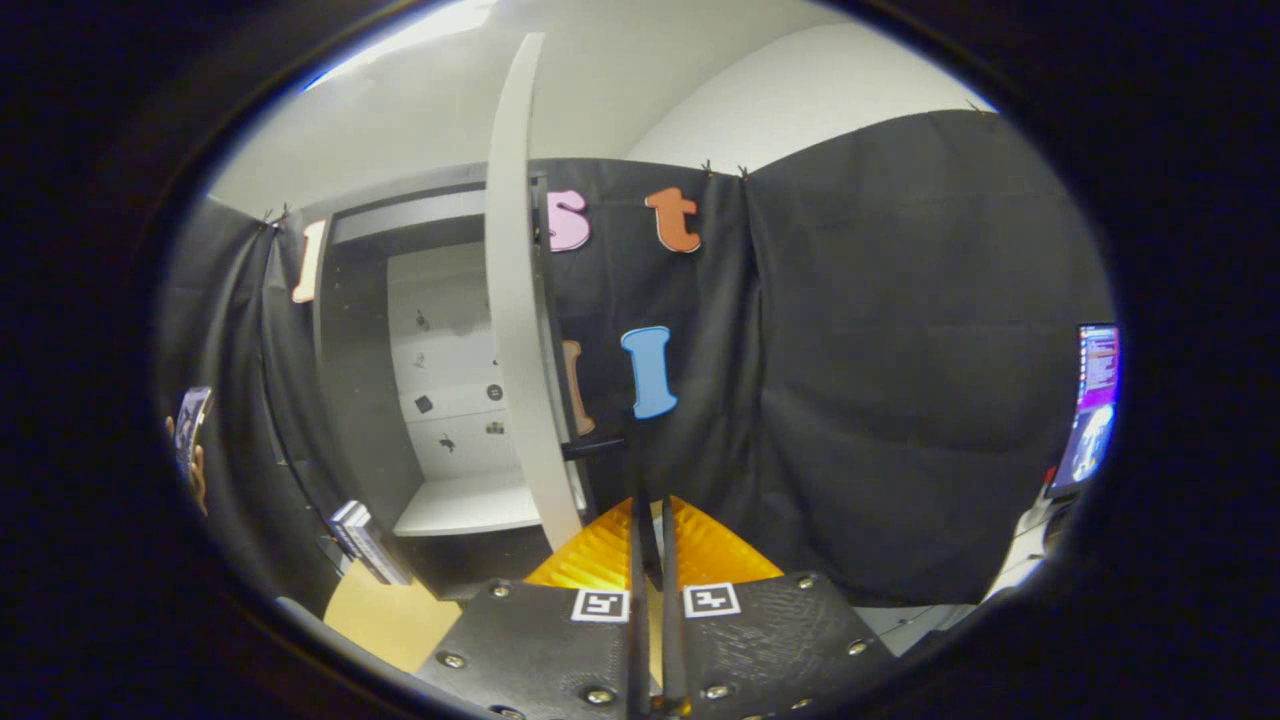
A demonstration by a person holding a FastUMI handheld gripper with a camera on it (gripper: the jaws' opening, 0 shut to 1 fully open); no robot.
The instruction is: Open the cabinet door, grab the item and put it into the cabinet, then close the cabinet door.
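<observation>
The tongs (pixel 650 540) are seen with the two fingers pressed close together, a thin slit left between them and nothing pinched there. Just ahead of the fingertips, slightly to their left, a short dark handle (pixel 595 447) is seen projecting from the cabinet door (pixel 520 330); whether the tips touch it cannot be told. The door, pale and seen nearly edge-on, is swung wide open and stands upright just left of the fingers. Beyond it, further left, the open cabinet (pixel 370 400) is shown with dark side walls, a light back panel and a pale shelf (pixel 470 505) low inside. To the left of the fingers and nearer than the cabinet, a book-like item (pixel 365 540) is found leaning upright on a tan board (pixel 385 620), outside the cabinet. Far left, a hand (pixel 195 470) holding a phone (pixel 190 420) is seen. Well to the right of the fingers, a lit monitor (pixel 1095 400) is seen past the black cloth wall (pixel 900 380)
</observation>
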